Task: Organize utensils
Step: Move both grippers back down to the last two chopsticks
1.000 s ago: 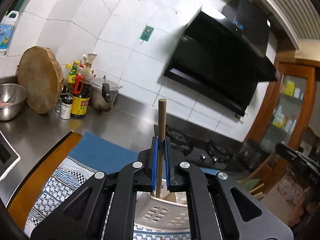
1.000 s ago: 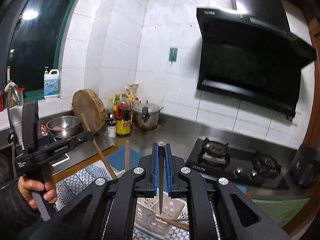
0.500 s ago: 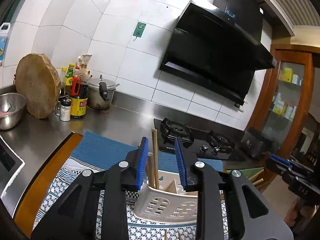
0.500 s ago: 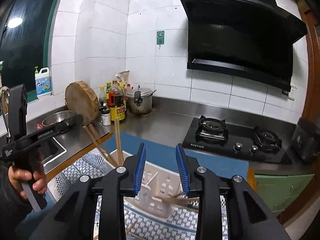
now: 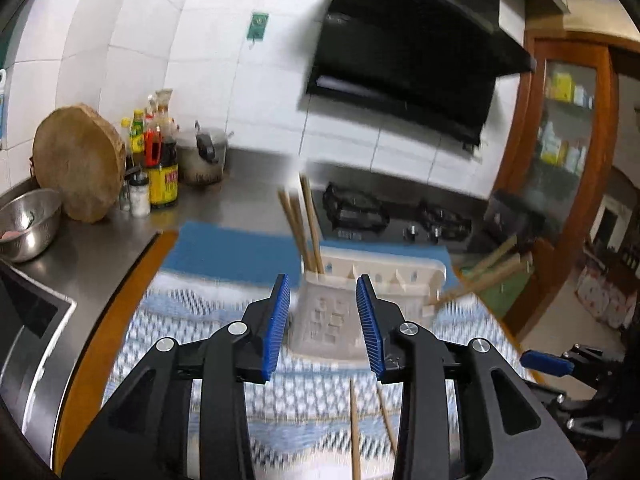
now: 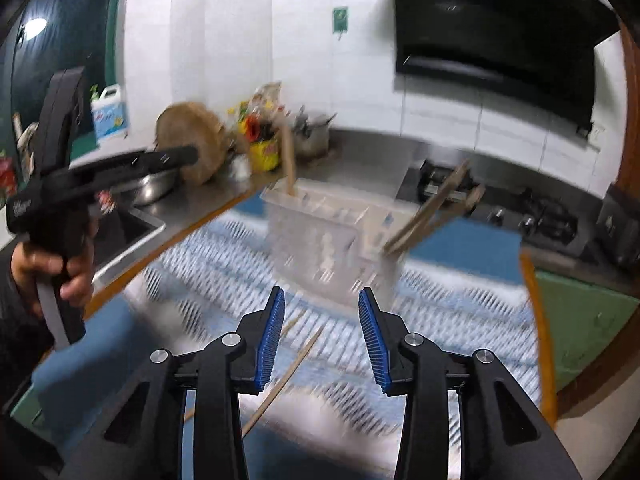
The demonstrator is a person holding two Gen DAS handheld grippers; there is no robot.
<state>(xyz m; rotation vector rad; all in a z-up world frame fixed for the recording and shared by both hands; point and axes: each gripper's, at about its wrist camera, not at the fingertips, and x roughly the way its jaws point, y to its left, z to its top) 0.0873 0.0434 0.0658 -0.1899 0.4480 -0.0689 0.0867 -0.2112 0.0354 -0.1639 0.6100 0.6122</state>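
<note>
One second before, each gripper pinched a wooden chopstick above the white basket (image 5: 372,280). Both let go. The left gripper (image 5: 323,326) and the right gripper (image 6: 321,334) opened wide and pulled back from the basket. The left one's chopstick now stood with the others (image 5: 308,226) in the basket's end slot. The right one's joined the leaning chopsticks (image 6: 430,212).

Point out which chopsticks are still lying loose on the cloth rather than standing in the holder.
The two chopsticks lying flat on the patterned cloth, just below the open left tongs; the others stand or lean in the white holder.
</note>
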